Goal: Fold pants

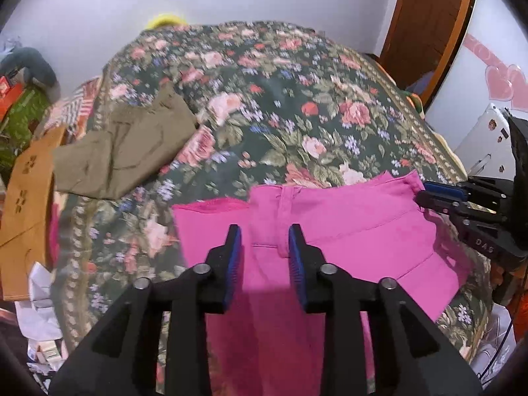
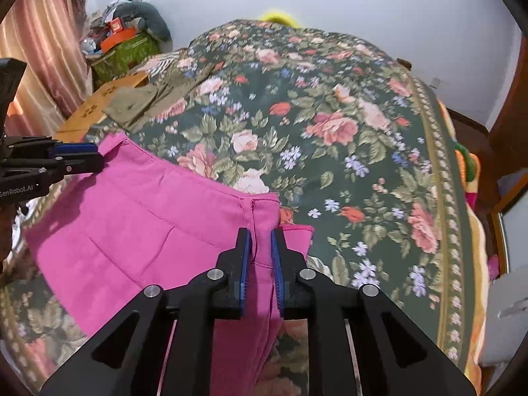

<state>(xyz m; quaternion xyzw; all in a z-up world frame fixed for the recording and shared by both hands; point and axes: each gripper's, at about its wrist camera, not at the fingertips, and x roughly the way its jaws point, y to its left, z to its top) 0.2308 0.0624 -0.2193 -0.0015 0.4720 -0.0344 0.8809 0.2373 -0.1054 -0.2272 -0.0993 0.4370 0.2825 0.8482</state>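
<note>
Pink pants (image 1: 330, 231) are lying right under your two tools, near the front edge of the bed (image 1: 280, 115), spread on its floral bedspread with the waistband toward the far side. Judging by the layers, you are sitting partway through: a second pink layer is peeking out beyond the waistband corner in both views, so one fold looks done and at least one more, plus squaring up, looks left. Your left hand-held gripper (image 1: 265, 241) is standing part open, pads apart around a belt loop at the waistband; cloth is sitting between the pads, but a gap is showing each side, so it is not clamping anything. In the right wrist view the same tool (image 2: 95, 156) is reaching the waistband's far left corner, and from that side you cannot tell how it is set. Your right hand-held gripper (image 2: 262, 247) is narrowed onto a raised ridge of pink fabric by the seam, pads pressing it from both sides, so it is clamping the pants. Olive pants (image 1: 125, 145) are lying folded, well apart at the bed's left side, next to a brown cardboard box (image 1: 26, 198).
</note>
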